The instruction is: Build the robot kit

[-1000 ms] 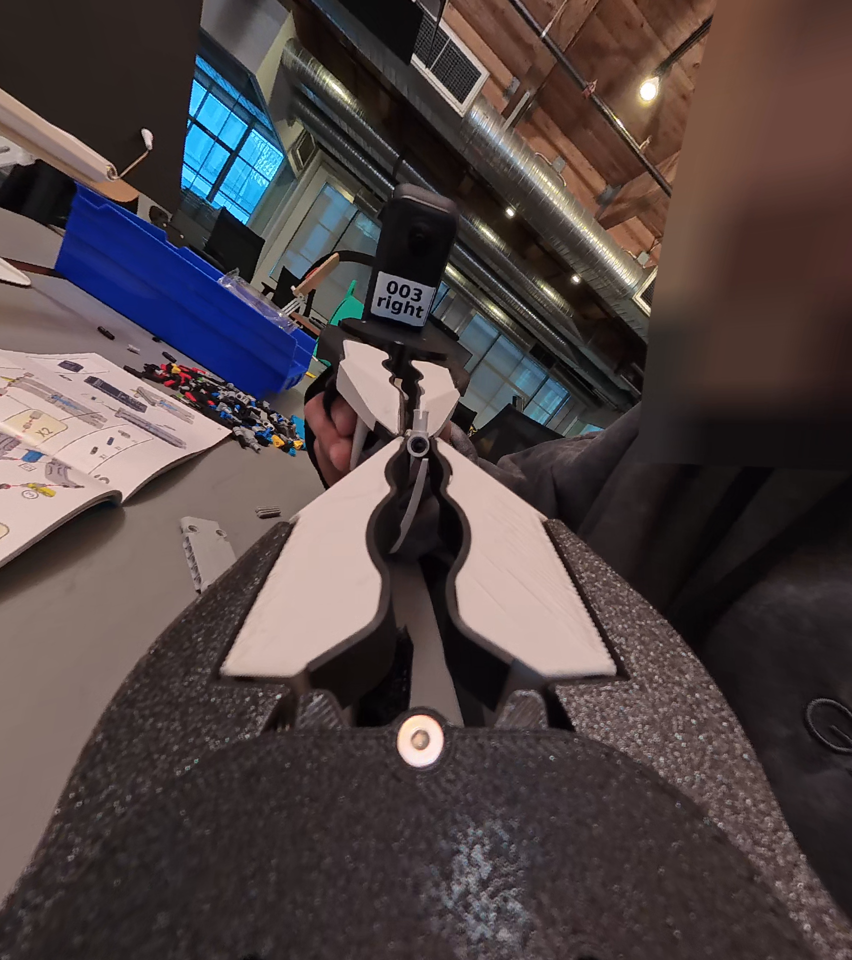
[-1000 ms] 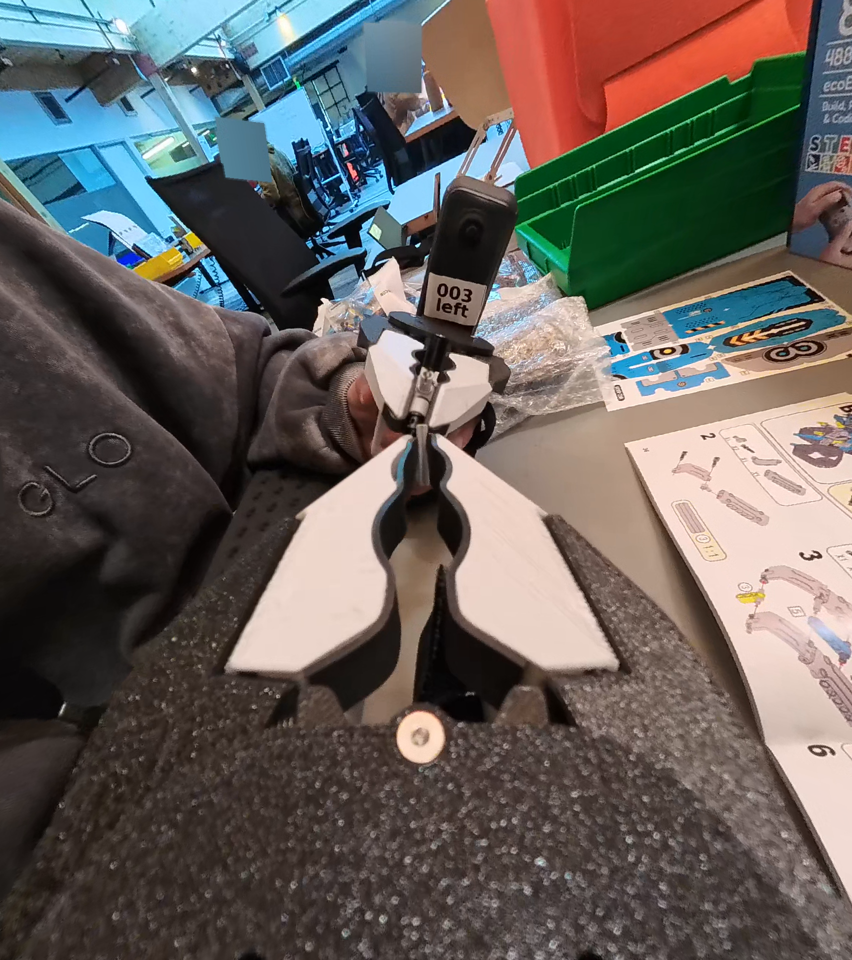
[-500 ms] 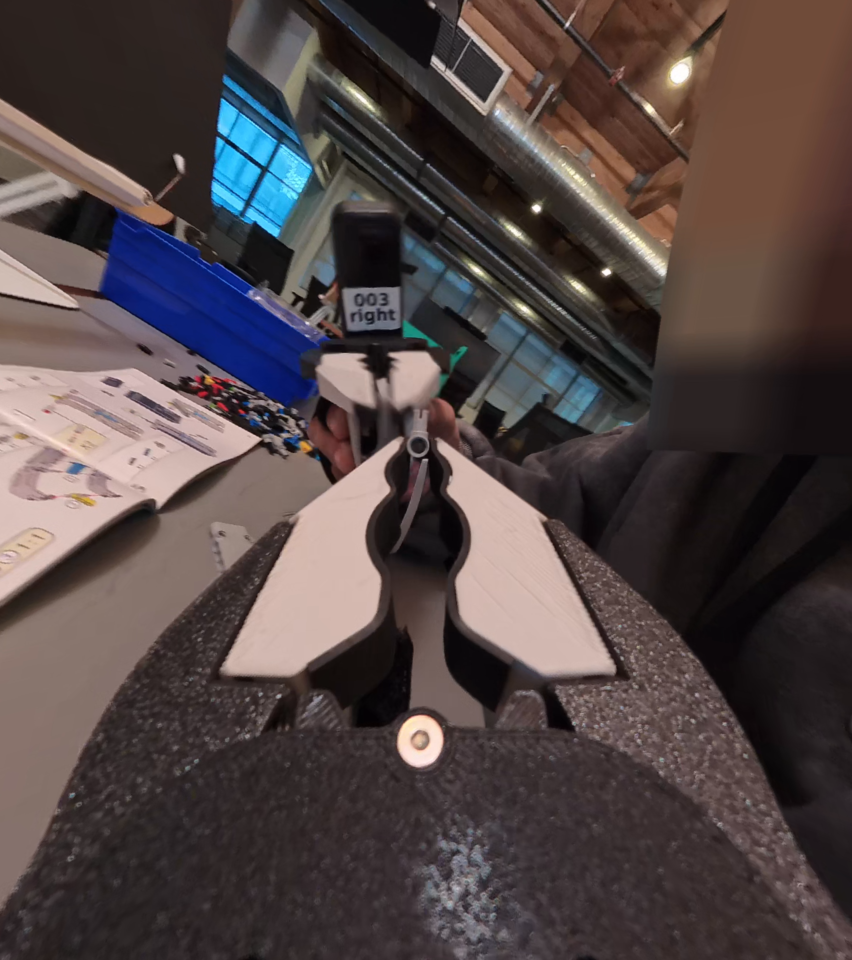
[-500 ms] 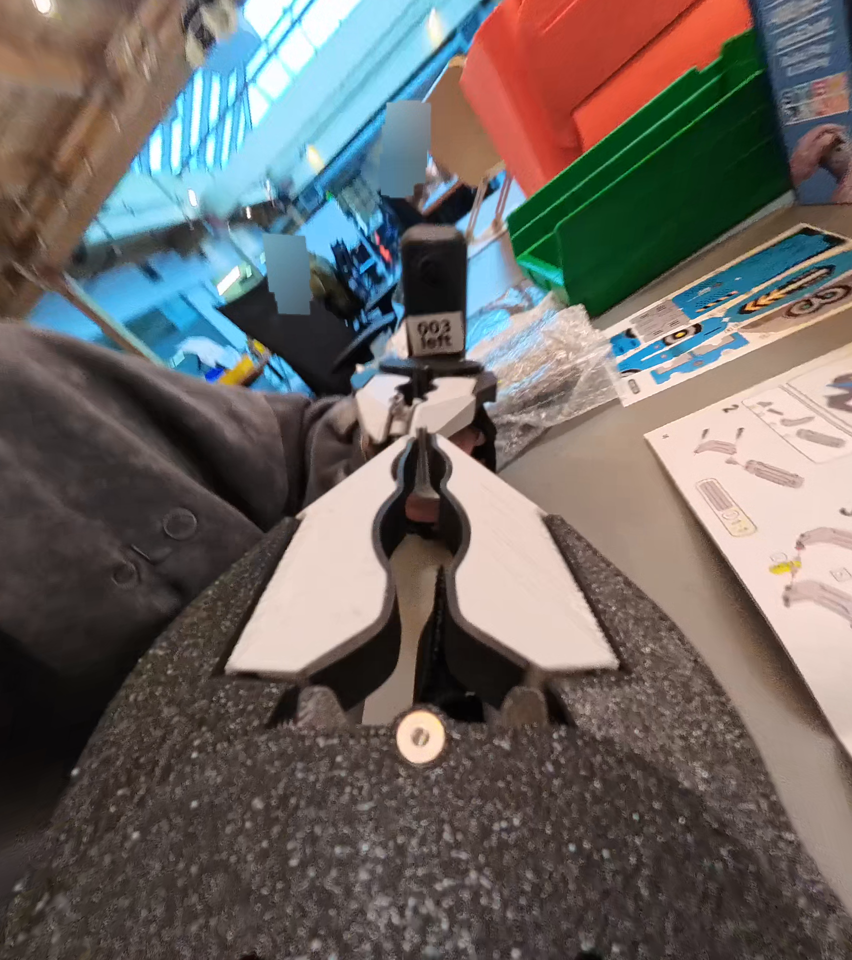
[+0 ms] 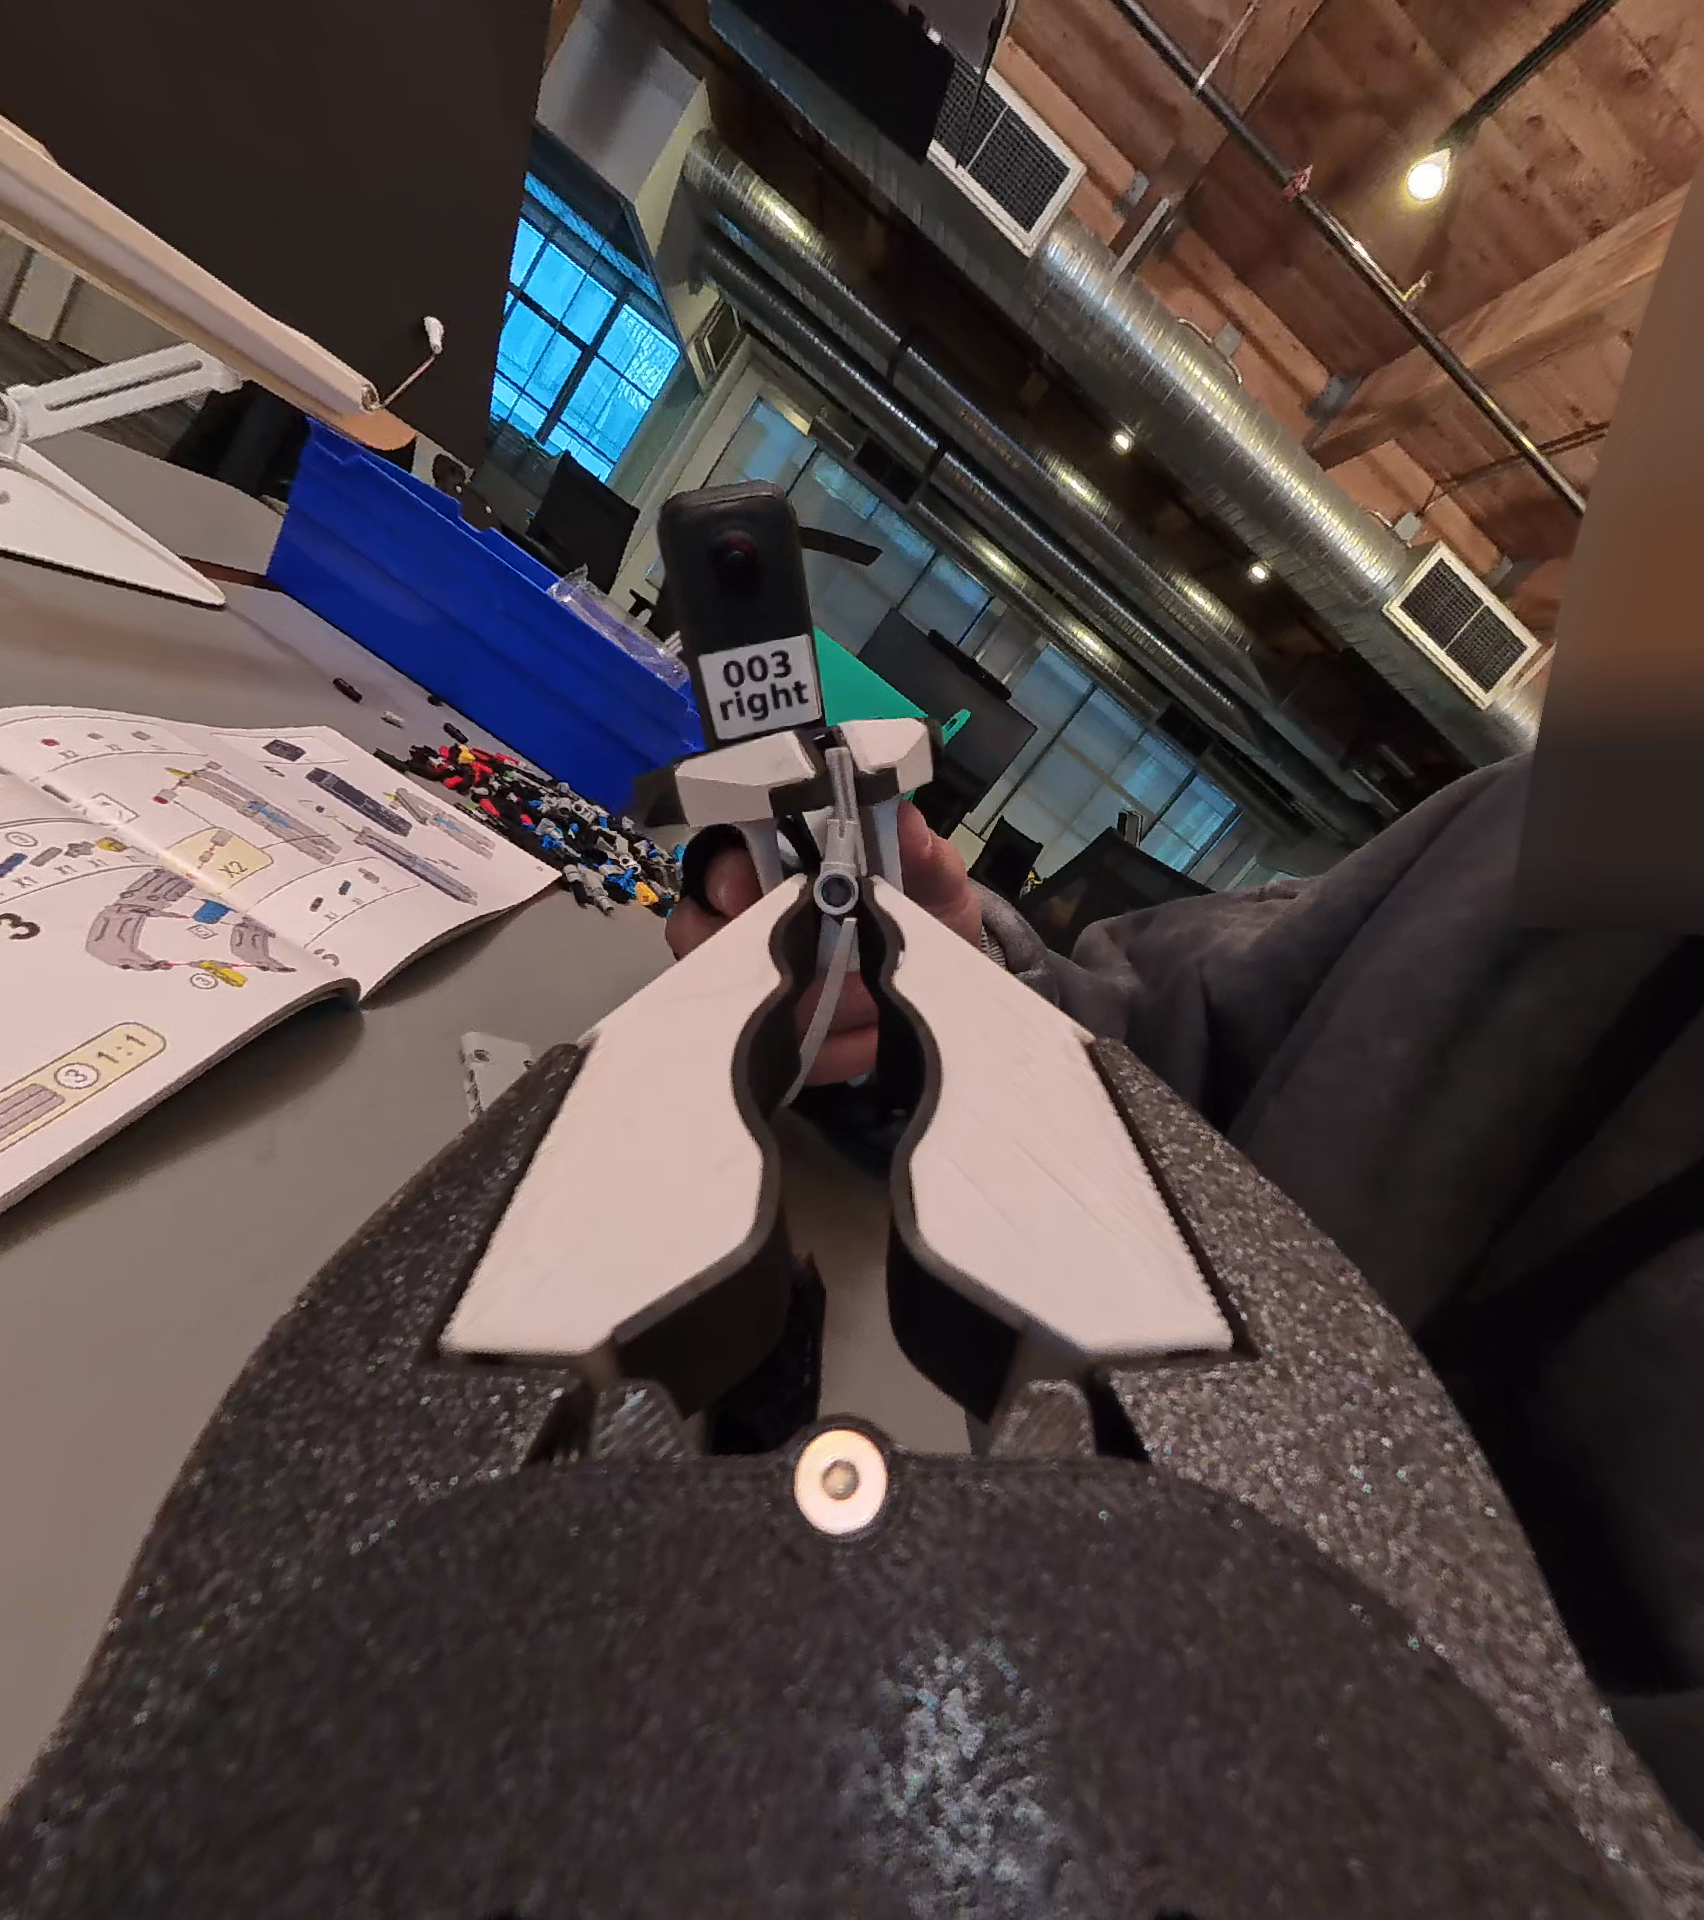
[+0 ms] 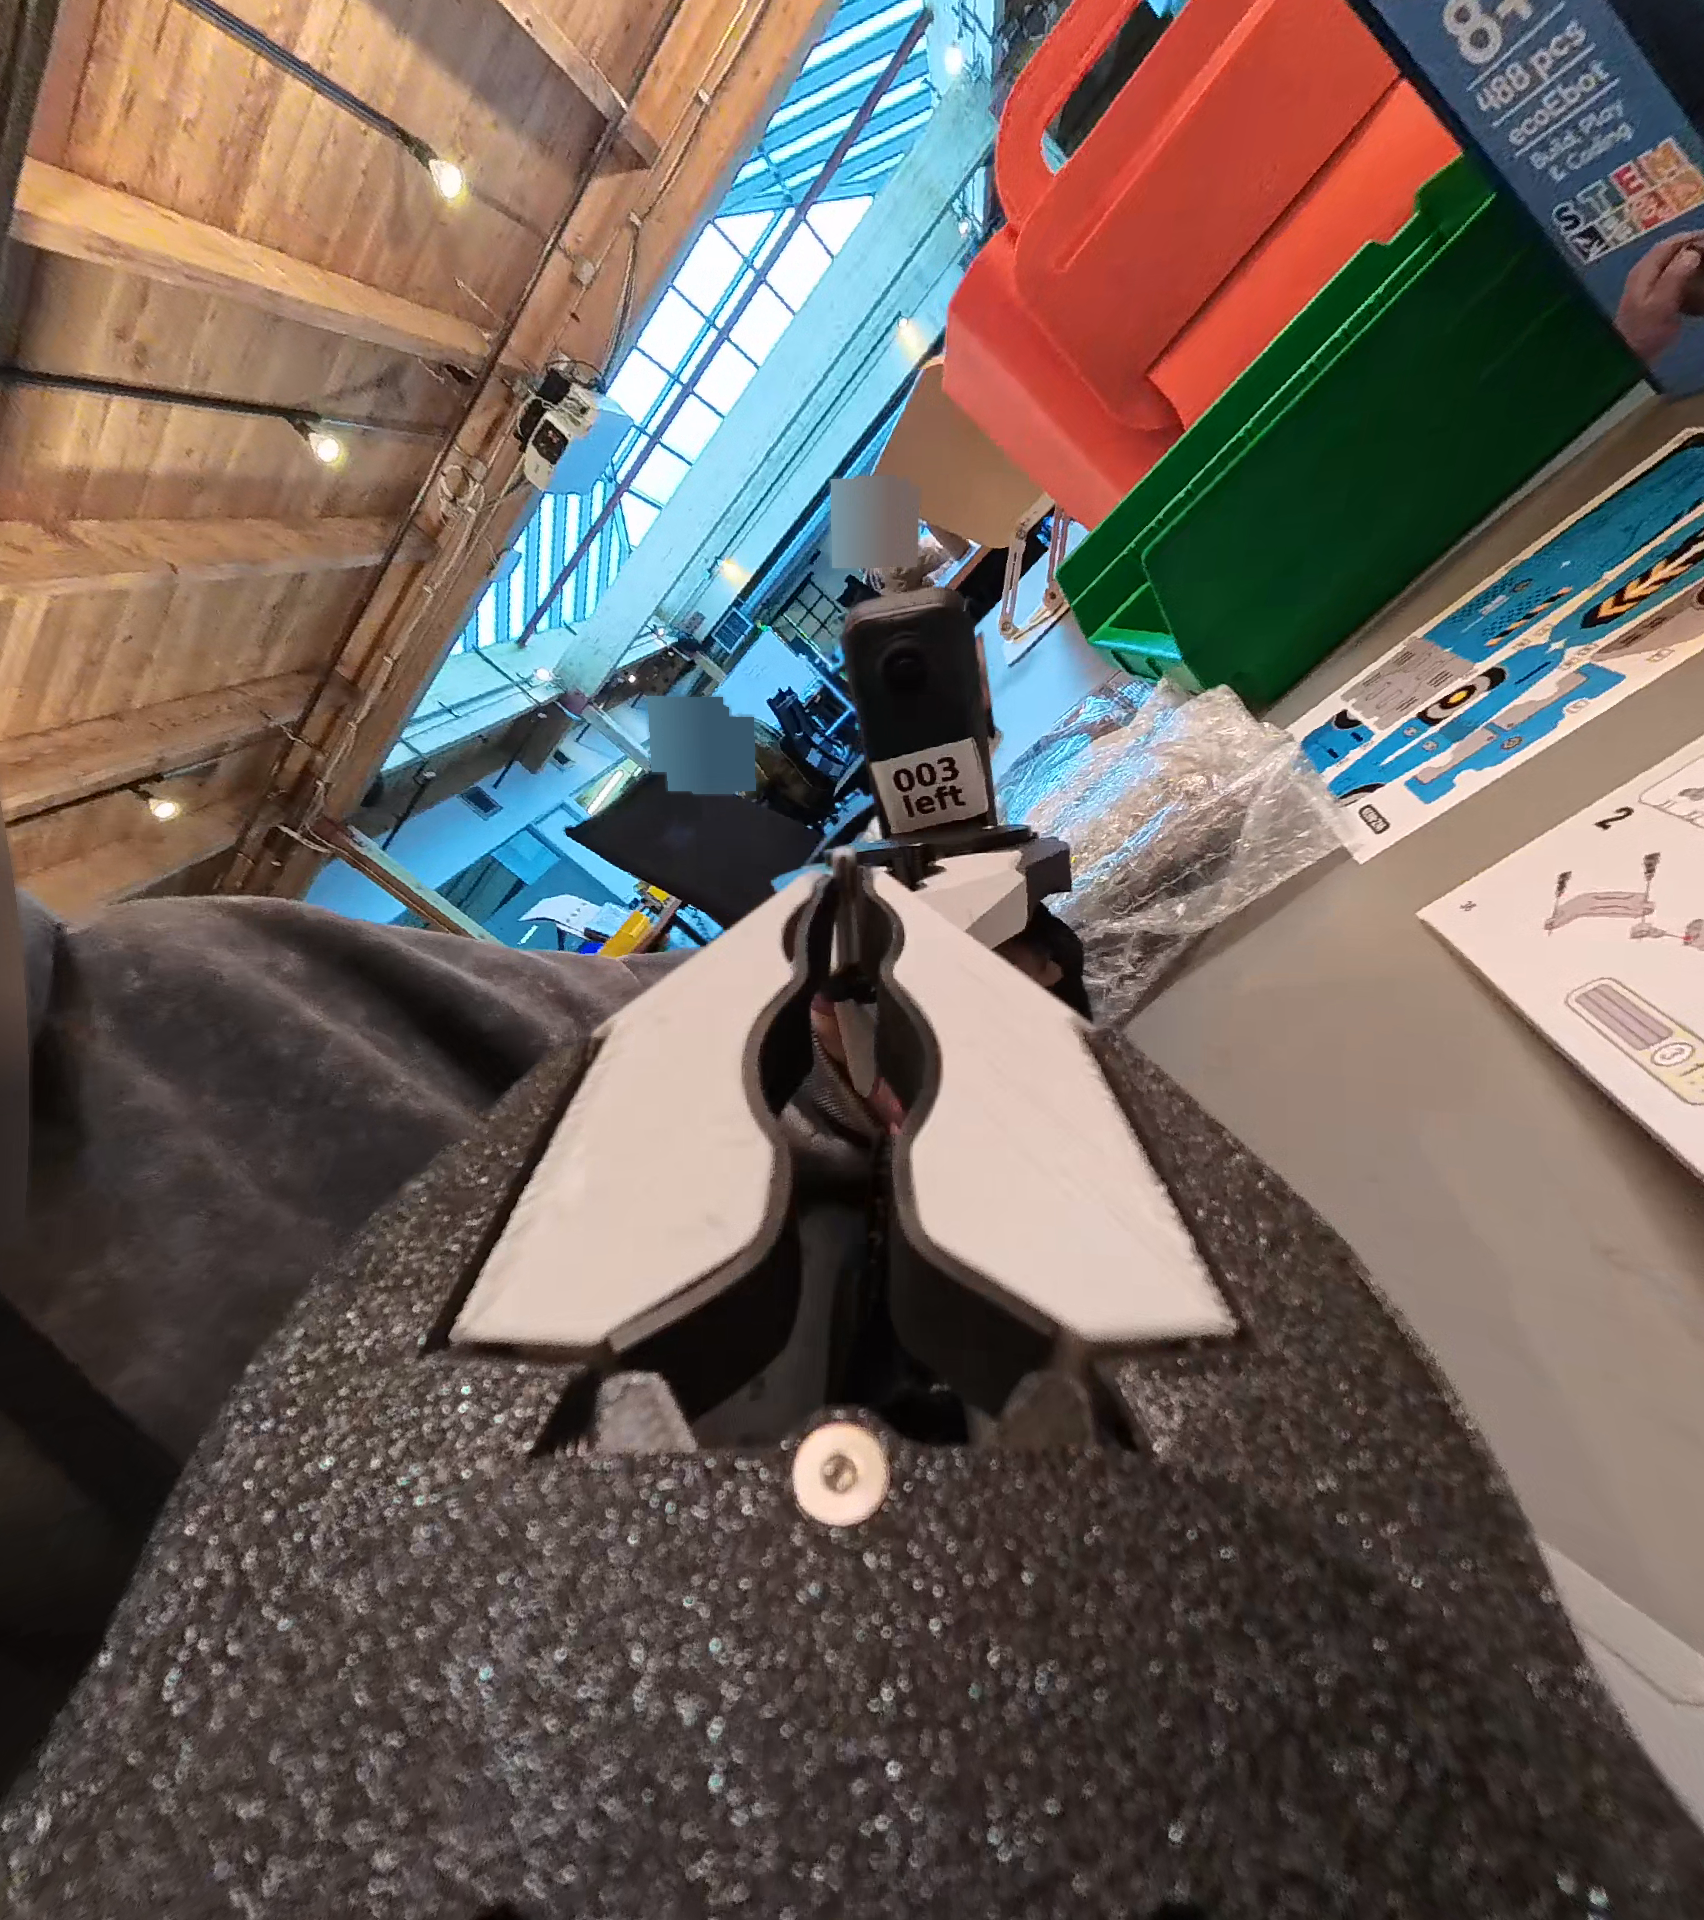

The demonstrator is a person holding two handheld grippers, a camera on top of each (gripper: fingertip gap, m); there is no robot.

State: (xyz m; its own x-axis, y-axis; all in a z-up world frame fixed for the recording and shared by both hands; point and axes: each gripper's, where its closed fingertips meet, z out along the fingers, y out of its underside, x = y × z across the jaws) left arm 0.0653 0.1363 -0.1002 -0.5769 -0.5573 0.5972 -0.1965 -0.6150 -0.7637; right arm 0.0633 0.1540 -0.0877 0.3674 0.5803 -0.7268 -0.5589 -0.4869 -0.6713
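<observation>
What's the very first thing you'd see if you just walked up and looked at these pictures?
Two hand-held grippers meet tip to tip above the table: the left one is pinching a thin grey part, and the right one faces it, fingers nearly closed. An open booklet lies on the left, with a pile of small coloured pieces and a blue bin behind it. Green and orange bins stand on the other side.

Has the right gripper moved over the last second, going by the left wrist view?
Cannot tell. The right gripper now shows right of the blue bin and the view is tilted; this camera is hand-held too, so either gripper may have moved.
</observation>
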